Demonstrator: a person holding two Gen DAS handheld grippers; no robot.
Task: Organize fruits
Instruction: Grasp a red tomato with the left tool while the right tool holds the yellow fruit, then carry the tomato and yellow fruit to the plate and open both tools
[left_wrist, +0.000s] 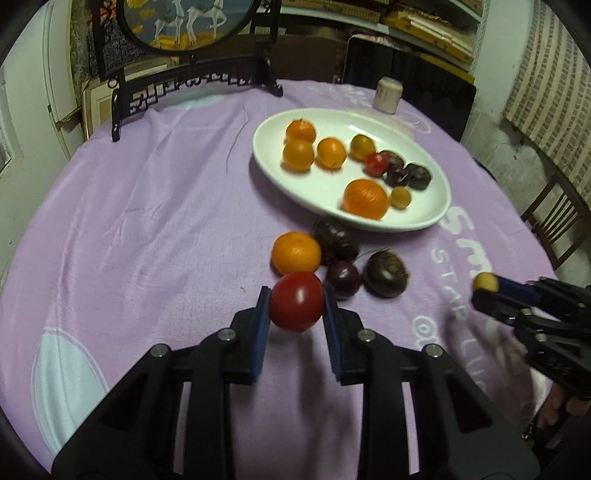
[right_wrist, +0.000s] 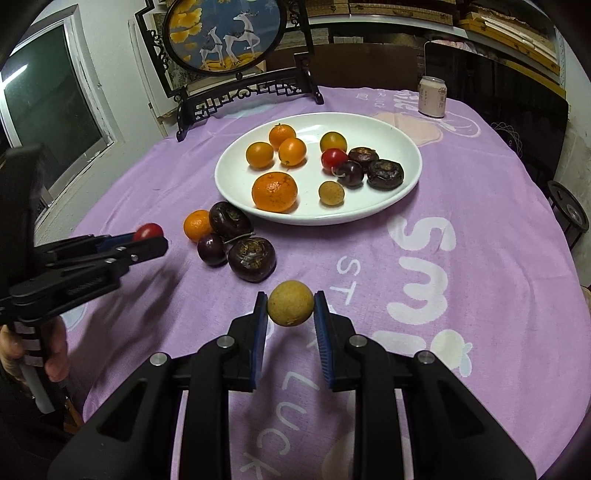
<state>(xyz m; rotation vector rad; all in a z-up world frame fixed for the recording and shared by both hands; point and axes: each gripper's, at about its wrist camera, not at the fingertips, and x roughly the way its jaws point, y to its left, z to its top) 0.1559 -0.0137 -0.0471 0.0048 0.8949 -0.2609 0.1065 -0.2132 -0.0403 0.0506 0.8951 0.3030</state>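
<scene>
left gripper (left_wrist: 297, 304) pinching round red tomato (left_wrist: 296, 301); right gripper (right_wrist: 290, 304) pinching round yellow-brown fruit (right_wrist: 290, 303); both held clear of purple cloth (right_wrist: 461, 177), likely bound for white oval plate (right_wrist: 369, 127)

The left tool (left_wrist: 296, 302) pinches a red tomato (left_wrist: 296, 301) between its blue pads, held clear above the purple-clothed table (left_wrist: 147, 221). Just beyond it lie an orange (left_wrist: 296, 252) and three dark fruits (left_wrist: 384, 274), close together. Farther back a white plate (left_wrist: 424, 147) carries oranges, a small red tomato, dark fruits and a small yellow one. At the right edge the right tool (left_wrist: 484, 286) grips a small yellow fruit (left_wrist: 484, 281).
</scene>
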